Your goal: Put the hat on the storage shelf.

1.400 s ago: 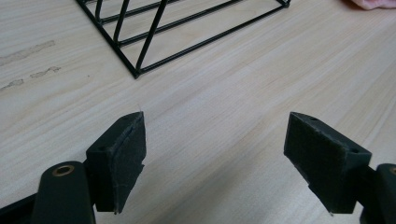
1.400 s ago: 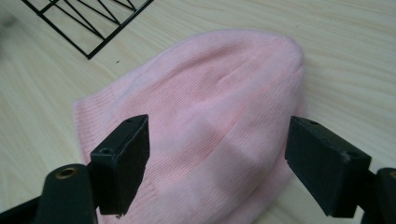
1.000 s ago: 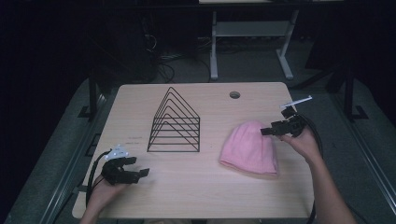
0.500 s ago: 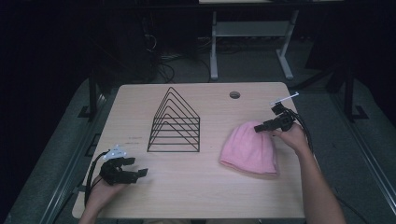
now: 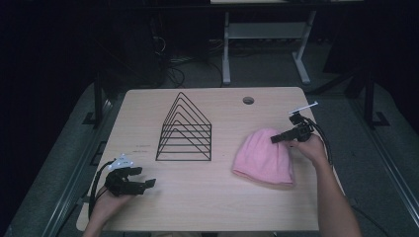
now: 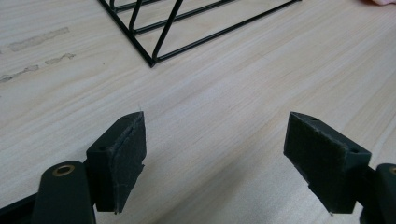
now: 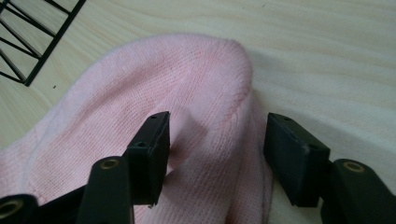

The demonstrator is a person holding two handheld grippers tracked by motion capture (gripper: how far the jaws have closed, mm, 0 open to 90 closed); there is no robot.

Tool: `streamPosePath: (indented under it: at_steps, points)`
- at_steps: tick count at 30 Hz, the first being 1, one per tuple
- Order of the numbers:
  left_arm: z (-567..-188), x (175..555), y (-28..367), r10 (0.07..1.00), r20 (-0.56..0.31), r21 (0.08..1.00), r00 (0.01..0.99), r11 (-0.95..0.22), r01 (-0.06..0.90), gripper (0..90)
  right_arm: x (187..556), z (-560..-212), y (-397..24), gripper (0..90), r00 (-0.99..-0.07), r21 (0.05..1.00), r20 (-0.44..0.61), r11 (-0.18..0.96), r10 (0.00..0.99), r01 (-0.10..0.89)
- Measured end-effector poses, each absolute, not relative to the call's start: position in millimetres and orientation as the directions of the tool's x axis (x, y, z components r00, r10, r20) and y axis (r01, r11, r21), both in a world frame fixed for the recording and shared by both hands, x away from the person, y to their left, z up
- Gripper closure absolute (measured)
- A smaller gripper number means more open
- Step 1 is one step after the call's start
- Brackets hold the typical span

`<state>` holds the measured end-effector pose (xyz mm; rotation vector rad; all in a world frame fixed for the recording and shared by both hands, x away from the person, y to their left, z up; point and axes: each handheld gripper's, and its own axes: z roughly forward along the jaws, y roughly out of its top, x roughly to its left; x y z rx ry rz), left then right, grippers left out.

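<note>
Pink knit beanie (image 5: 266, 157) lies flat on the right half of the counter (image 5: 207, 207), crown end toward the far side, open brim toward the person. In the right gripper view the crown (image 7: 187, 93) bunches up into a fold between the black fingers (image 7: 152, 149), so the cloth is being gathered there. That end is likely the easiest place to pinch a limp knit off a flat surface.

Right gripper (image 5: 282, 138) sits at the crown edge, tilted down onto the fabric. Its fingers have just been closing and now stand at a medium gap, with the beanie fold between them. The left pad dents the knit; the right pad looks clear of it, so no firm pinch yet by my read.

Left gripper (image 5: 143, 184) rests low over bare counter at the near-left corner, well apart from the beanie. Its fingers (image 6: 119, 158) stand wide with nothing between them. Probably parked out of the way.

Black wire rack (image 5: 186, 132), a row of triangles, stands upright mid-counter, between the two grippers and just left of the beanie, not touching it. It could be where the beanie goes.
</note>
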<state>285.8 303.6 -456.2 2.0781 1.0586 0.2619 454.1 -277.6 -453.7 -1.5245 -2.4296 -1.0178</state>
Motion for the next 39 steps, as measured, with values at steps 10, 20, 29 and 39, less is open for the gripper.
streamPosePath:
  at_steps: [10,20,29,39]
  points:
    - [-456,284,305,0.761,-0.153,0.714,0.630,-0.355,0.603,20.9,453,-458,-281,41.7,-0.474,0.480,0.441,0.246,0.762,0.842]
    - [-457,285,305,0.760,-0.154,0.710,0.632,-0.360,0.606,21.1,452,-459,-272,61.0,-0.492,0.481,0.406,0.278,0.770,0.832]
    - [-456,285,305,0.755,-0.143,0.714,0.640,-0.369,0.595,21.3,446,-455,-267,73.4,-0.524,0.526,0.449,0.260,0.724,0.810]
    - [-454,283,305,0.755,-0.144,0.717,0.639,-0.365,0.594,21.3,434,-434,-267,75.5,-0.563,0.586,0.429,0.257,0.706,0.769]
